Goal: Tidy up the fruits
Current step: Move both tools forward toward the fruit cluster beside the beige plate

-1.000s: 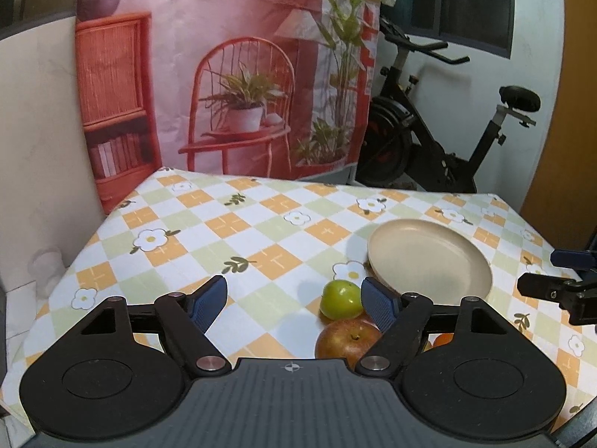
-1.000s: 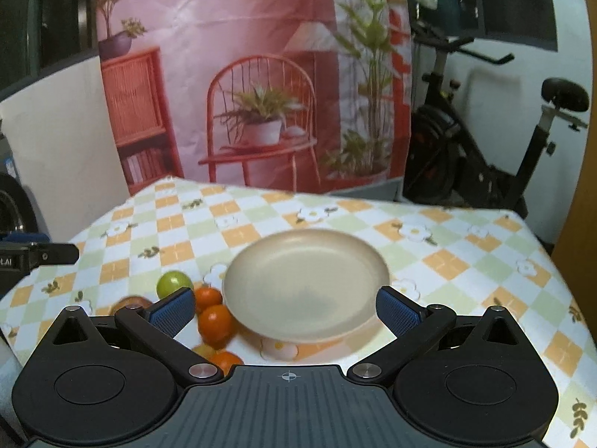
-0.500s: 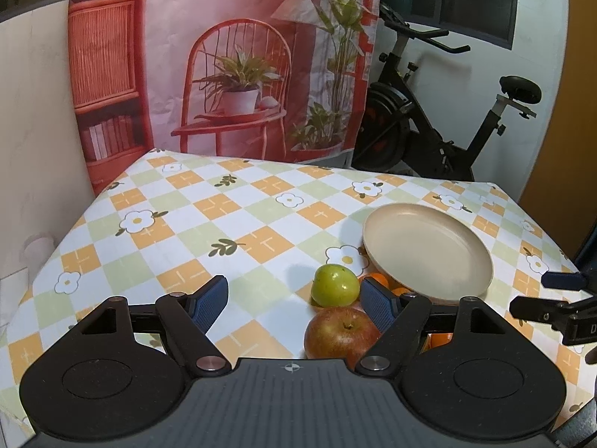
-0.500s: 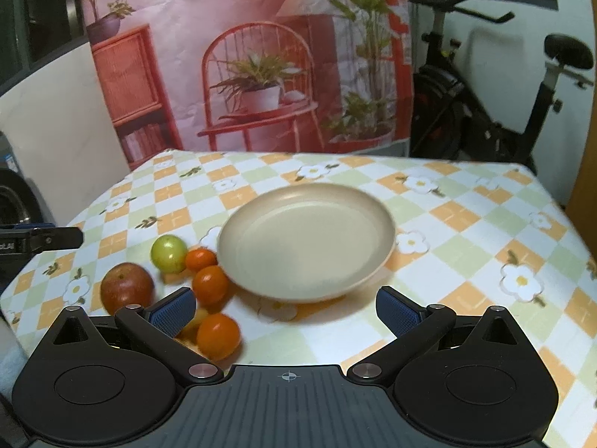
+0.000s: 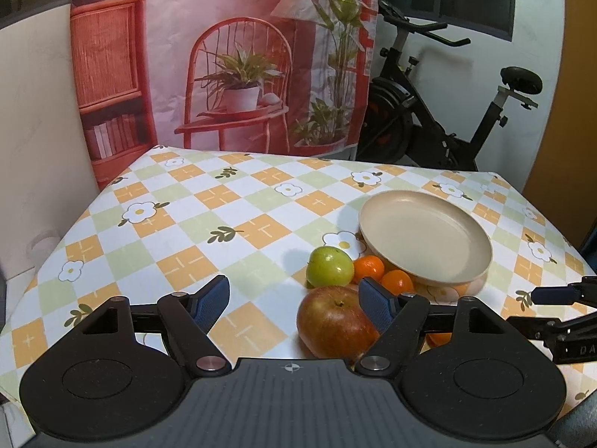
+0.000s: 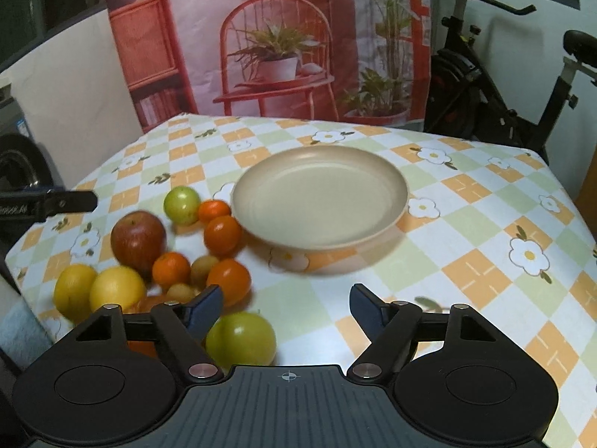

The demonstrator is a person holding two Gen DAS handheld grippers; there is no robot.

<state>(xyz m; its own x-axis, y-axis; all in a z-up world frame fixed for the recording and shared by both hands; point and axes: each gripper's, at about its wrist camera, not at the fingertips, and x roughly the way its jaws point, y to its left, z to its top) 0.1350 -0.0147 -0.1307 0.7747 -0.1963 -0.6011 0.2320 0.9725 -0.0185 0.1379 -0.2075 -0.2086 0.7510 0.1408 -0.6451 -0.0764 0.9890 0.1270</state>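
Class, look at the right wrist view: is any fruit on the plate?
No. The plate is bare; the fruit, such as the red apple, lies on the tablecloth beside it.

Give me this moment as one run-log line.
plate: no fruit in it | fruit pile: on cloth beside plate | left gripper: open, nothing gripped | right gripper: closing, nothing between its fingers

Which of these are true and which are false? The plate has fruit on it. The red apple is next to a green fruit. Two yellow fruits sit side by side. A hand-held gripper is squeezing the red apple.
1. The plate has fruit on it. False: it is empty.
2. The red apple lies near a green fruit. True.
3. Two yellow fruits sit side by side. True.
4. A hand-held gripper squeezes the red apple. False: neither the left gripper nor the right gripper grips anything.
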